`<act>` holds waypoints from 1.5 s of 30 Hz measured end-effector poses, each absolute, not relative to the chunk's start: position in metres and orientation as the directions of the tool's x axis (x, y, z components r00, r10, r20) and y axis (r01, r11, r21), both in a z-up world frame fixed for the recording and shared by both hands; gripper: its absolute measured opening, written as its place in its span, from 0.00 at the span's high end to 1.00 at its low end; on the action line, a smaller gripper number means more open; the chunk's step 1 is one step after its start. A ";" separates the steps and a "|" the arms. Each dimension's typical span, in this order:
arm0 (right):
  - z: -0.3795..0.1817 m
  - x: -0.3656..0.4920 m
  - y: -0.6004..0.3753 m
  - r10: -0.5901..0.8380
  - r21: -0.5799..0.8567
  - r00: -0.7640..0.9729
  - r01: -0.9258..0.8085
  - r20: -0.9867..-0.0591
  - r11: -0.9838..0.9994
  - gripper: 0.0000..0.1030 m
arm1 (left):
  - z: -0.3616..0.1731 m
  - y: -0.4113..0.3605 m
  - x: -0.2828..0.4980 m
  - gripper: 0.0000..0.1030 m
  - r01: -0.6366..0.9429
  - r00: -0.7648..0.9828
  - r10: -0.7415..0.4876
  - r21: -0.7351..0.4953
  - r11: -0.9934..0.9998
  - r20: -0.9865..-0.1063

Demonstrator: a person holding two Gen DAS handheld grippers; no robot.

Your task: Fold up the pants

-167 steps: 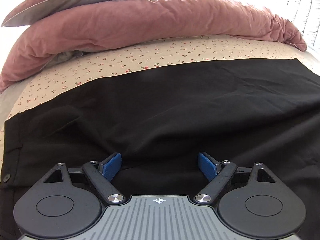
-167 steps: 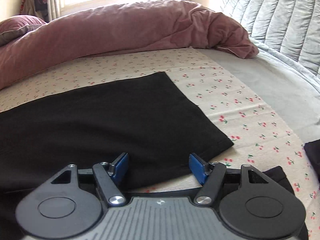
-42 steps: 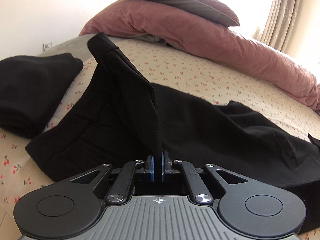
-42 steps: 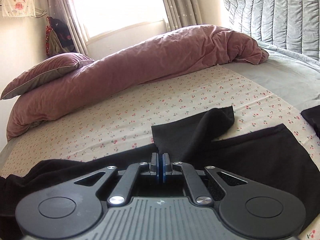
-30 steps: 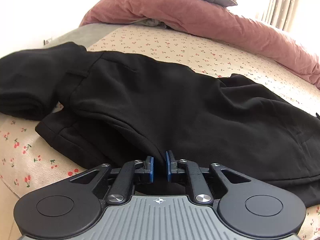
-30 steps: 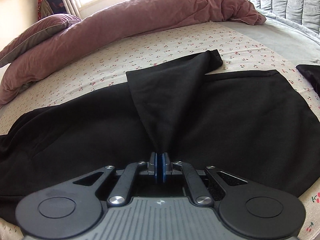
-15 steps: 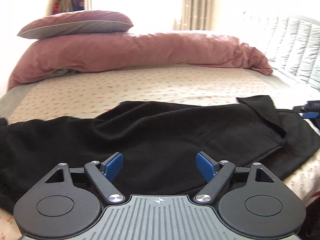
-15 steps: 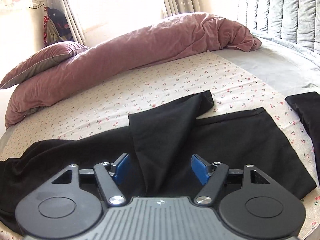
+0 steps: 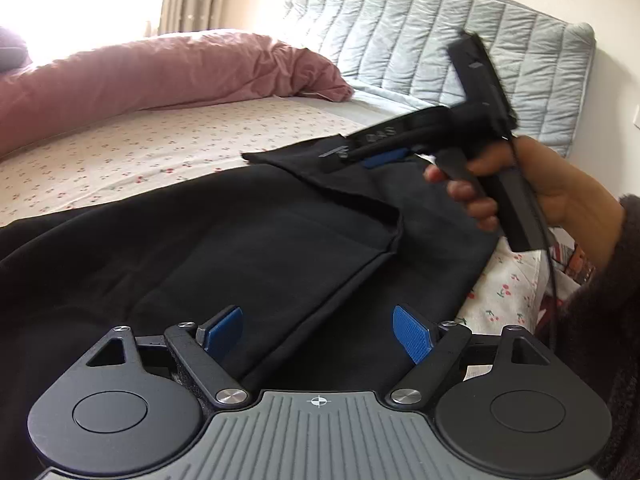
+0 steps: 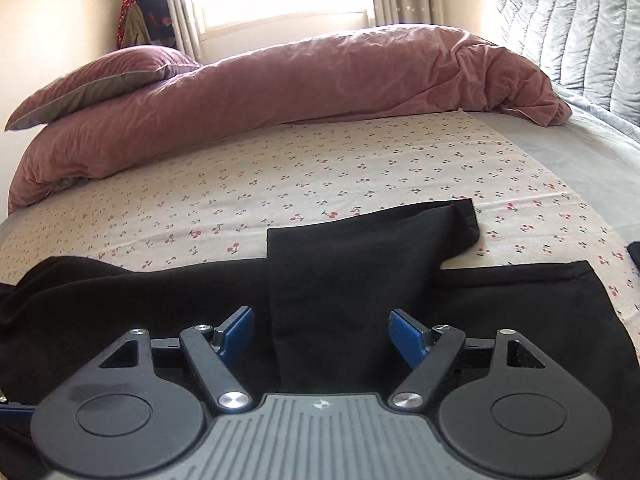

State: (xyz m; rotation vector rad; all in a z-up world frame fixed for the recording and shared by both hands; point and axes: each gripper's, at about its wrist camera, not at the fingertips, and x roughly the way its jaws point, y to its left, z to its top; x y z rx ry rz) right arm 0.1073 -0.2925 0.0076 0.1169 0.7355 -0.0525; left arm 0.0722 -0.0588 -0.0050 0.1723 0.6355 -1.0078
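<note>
The black pants lie on the cherry-print sheet, folded lengthwise with one leg over the other. In the right wrist view the pants have the upper leg's hem end skewed and bunched toward the far side. My left gripper is open and empty, just above the cloth near the leg ends. My right gripper is open and empty over the skewed leg. It also shows in the left wrist view, held in a hand above the hem.
A pink duvet and pillow lie along the far side of the bed. A grey quilted headboard stands at the right. Another dark garment lies at the right edge. The cherry-print sheet is bare beyond the pants.
Both grippers held pant cloth, laid one leg over the other and opened. Since half a second ago the left gripper has swung right, bringing the right gripper and hand into view.
</note>
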 end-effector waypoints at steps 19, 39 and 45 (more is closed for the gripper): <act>0.025 0.075 -0.370 -0.277 0.083 0.751 0.403 -0.599 0.912 1.00 | -0.007 -0.040 0.082 0.98 0.811 0.358 -0.737 -0.201 0.550 -0.574; -0.008 0.010 -0.444 -0.208 0.440 0.727 0.589 -0.654 0.678 0.63 | -0.017 -0.068 0.053 0.92 0.848 0.451 -0.667 0.053 0.527 -0.593; -0.007 0.018 -0.437 -0.369 0.265 0.666 0.652 -0.648 0.711 0.99 | -0.018 -0.079 0.046 1.00 0.835 0.494 -0.647 0.110 0.539 -0.581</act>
